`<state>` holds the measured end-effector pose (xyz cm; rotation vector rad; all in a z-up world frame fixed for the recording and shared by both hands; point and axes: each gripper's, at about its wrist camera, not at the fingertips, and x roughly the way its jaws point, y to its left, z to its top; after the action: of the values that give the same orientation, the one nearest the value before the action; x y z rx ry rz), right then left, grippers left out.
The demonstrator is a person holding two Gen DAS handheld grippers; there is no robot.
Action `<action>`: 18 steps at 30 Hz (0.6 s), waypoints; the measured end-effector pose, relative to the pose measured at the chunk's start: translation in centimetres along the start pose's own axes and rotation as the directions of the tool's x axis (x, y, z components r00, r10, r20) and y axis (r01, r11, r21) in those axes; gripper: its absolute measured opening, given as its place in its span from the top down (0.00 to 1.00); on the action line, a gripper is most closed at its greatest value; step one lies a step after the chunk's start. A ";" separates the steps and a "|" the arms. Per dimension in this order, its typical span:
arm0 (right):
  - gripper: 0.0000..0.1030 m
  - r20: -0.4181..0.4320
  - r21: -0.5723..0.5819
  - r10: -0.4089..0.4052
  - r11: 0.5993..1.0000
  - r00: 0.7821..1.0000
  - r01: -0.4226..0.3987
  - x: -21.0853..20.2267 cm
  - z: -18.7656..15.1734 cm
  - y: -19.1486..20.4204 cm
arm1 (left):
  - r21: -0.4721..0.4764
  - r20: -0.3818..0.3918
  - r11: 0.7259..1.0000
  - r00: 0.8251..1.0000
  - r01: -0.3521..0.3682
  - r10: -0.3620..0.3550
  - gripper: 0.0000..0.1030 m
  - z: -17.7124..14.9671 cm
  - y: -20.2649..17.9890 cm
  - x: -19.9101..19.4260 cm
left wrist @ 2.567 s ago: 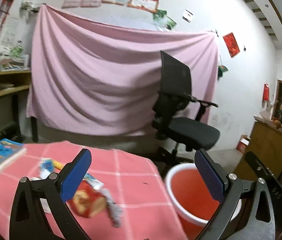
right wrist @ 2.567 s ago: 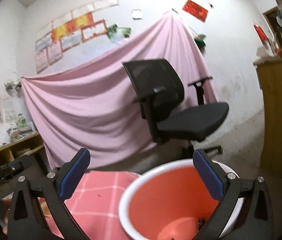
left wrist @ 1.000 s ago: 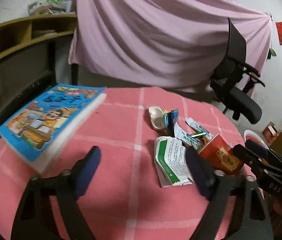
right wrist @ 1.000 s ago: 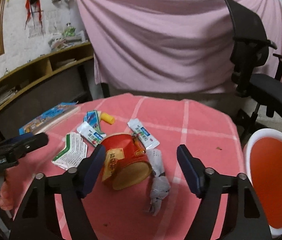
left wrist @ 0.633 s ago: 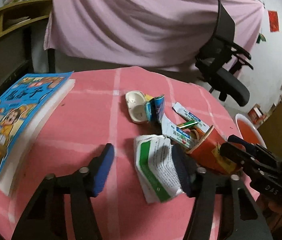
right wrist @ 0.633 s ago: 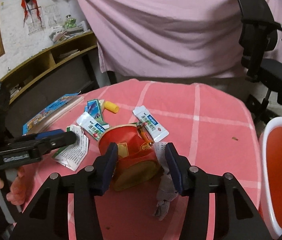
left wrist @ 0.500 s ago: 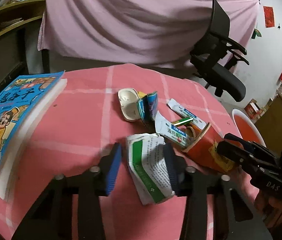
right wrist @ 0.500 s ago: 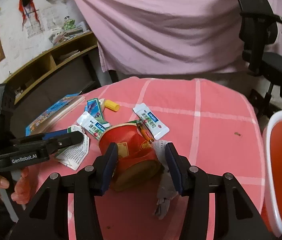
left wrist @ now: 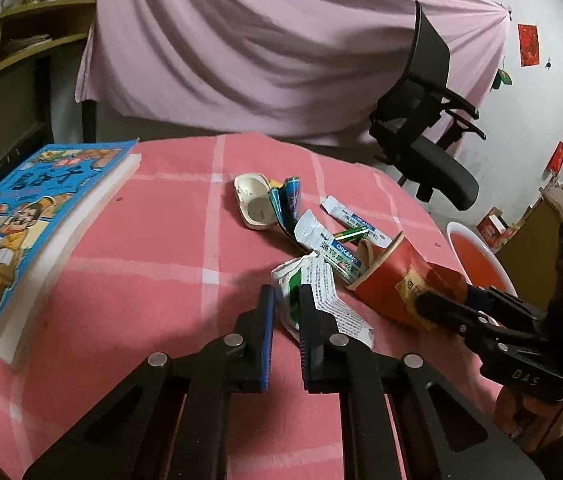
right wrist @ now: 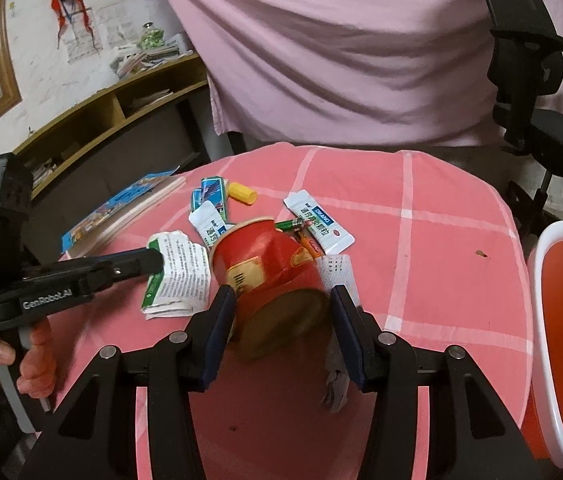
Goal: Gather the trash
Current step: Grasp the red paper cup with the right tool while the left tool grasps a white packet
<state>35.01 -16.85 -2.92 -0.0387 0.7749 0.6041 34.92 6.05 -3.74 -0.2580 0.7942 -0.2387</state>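
A round table with a pink checked cloth [right wrist: 441, 216] has a small pile of trash in the middle.

The left gripper [left wrist: 286, 304] has just been closing, and now its blue pads pinch the near edge of a crumpled white and green paper leaflet [left wrist: 321, 292]. In the right wrist view the leaflet [right wrist: 179, 272] lies at about 10 o'clock from the right gripper, with the left gripper's dark tips touching its left side.

The right gripper [right wrist: 283, 314] is closed on the bottom end of a red paper cup [right wrist: 269, 268]. The cup lies on its side with its open mouth pointing away. In the left wrist view the cup [left wrist: 397, 280] is at about 2 o'clock from the left gripper, just beside the leaflet.

Past the cup, at 12 o'clock, lie white sachets [right wrist: 317, 226] with a blue band that says "DIKANG". There are also small batteries [right wrist: 291, 224], a blue packet [right wrist: 209, 194] and a yellow cap [right wrist: 242, 193]. A grey crumpled wrapper [right wrist: 337, 384] lies by the right pad.

The left gripper's handle reads "GenRobot.AI", and a hand [right wrist: 13, 356] holds it. The other handle shows the letters "DAS".

A blue picture book [left wrist: 21, 224] lies at 9 o'clock on the table. A red bucket with a white rim [right wrist: 561, 320] stands off the table at 3 o'clock. A black office chair [left wrist: 429, 128] stands behind, in front of a pink sheet [left wrist: 281, 40].
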 end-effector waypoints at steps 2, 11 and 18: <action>0.55 0.004 -0.006 -0.004 1.000 1.000 0.004 0.0 -0.1 0.1 | 0.002 0.014 1.000 1.000 -0.005 0.005 0.93 -0.2 -0.2 -0.4; 0.59 0.069 0.004 -0.003 1.000 0.998 0.003 -1.2 -0.4 0.1 | 0.113 0.160 0.989 0.984 -0.099 0.080 0.95 -2.0 -3.7 -3.0; 0.60 0.098 0.007 0.005 1.000 0.995 -0.006 -1.7 -0.5 0.2 | 0.143 0.210 0.978 0.970 -0.154 0.122 0.95 -3.0 -5.2 -3.1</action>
<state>33.63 -17.69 -2.10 -0.0006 0.6825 0.6042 30.06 1.67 -2.01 -0.0739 0.5870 -0.1408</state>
